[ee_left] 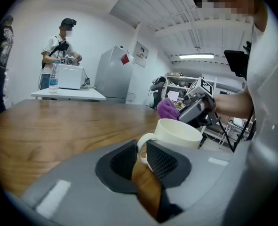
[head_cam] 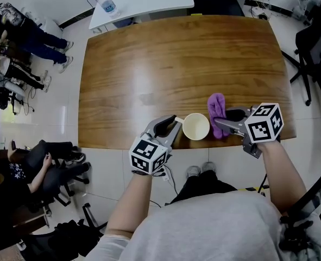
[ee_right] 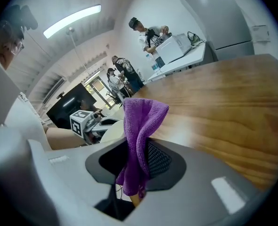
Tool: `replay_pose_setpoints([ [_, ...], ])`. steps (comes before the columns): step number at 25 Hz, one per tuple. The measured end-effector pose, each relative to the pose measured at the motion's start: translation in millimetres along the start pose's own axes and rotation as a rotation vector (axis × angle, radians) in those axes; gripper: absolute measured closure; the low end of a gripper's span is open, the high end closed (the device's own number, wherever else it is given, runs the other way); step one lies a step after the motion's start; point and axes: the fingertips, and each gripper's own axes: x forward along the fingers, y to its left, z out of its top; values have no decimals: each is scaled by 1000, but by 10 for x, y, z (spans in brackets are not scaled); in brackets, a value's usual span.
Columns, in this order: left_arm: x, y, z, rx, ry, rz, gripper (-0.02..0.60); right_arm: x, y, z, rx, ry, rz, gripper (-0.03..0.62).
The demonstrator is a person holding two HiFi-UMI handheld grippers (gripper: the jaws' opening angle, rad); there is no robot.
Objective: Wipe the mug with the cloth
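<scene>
The mug (head_cam: 196, 126) is clamped by its handle in the left tool (head_cam: 175, 125). The cloth (head_cam: 216, 105) is pinched in the right tool (head_cam: 221, 123).

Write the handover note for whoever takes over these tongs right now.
Left tongs: shut on the handle of the white mug, which is upright by the near edge of the table.
Right tongs: shut on the purple cloth, held just right of the mug.
Done: both grips taken.
Left: wipe the mug; no wiping contact is visible yet.
</scene>
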Motion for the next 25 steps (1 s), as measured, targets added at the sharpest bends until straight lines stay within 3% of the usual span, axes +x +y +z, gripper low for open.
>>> replay_pose_setpoints([
  [5,204,-113,78,51,22,-51,531,-127,65,48,-52,11,18,485],
  [12,396,-177,154,81,33,-77,545,-153,-106,-37,-16,32,9,485],
  [19,510,-238,145,67,40,-84,557,-10,-316,-434,-109,226,-77,485],
  [25,528,-248,149,66,35,-85,561,14,-318,-495,-112,252,-72,485],
])
